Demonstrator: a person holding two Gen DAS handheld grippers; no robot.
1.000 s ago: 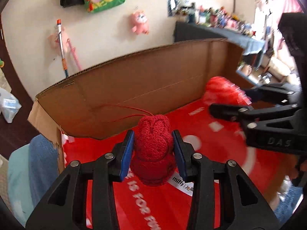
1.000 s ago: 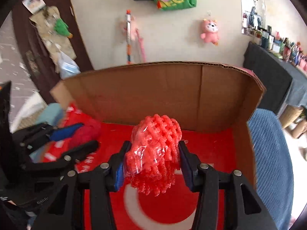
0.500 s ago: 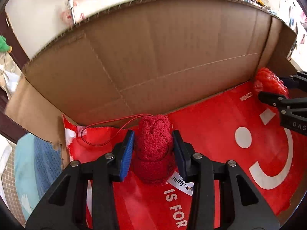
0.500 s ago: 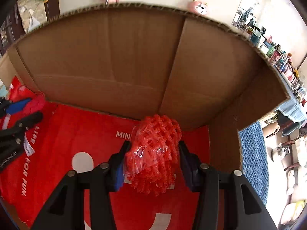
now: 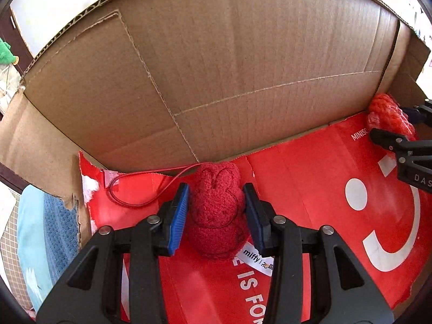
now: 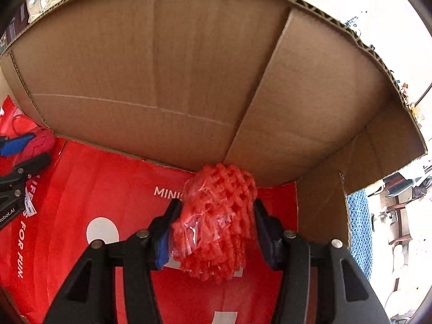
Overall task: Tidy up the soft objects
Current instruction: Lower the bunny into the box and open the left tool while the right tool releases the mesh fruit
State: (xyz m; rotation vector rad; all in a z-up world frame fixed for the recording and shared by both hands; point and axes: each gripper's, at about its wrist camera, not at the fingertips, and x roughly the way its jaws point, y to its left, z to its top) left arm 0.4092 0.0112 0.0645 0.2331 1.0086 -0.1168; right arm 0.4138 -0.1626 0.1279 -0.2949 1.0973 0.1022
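**Two red soft things down in the cardboard box**

The left gripper (image 5: 217,212) is low inside a big cardboard box (image 5: 229,62). Between its blue pads (image 5: 178,216) sits a fuzzy red bunny toy (image 5: 216,210). The pads are right at the bunny's sides and seem to squeeze it only lightly. The bunny is close to the back wall of the box, near the box's left end. It sits on a red paper bag (image 5: 310,189) that lies flat on the box floor. The bag has white dots, a white curve like a smile, and white letters. A thin red string (image 5: 140,189) runs from the bunny's head and loops on the bag to the left. A small white tag (image 5: 256,259) with the word "miffy" sticks out under the bunny.

The right gripper (image 6: 213,229) has a bunched red foam net (image 6: 216,221) between its jaws. These jaws are opening now, and the net puffs out to fill the space, touching both sides. The net is near the back right corner of the box, over the same red bag (image 6: 94,189).

A blue towel (image 5: 59,229) lies outside the box on the left.
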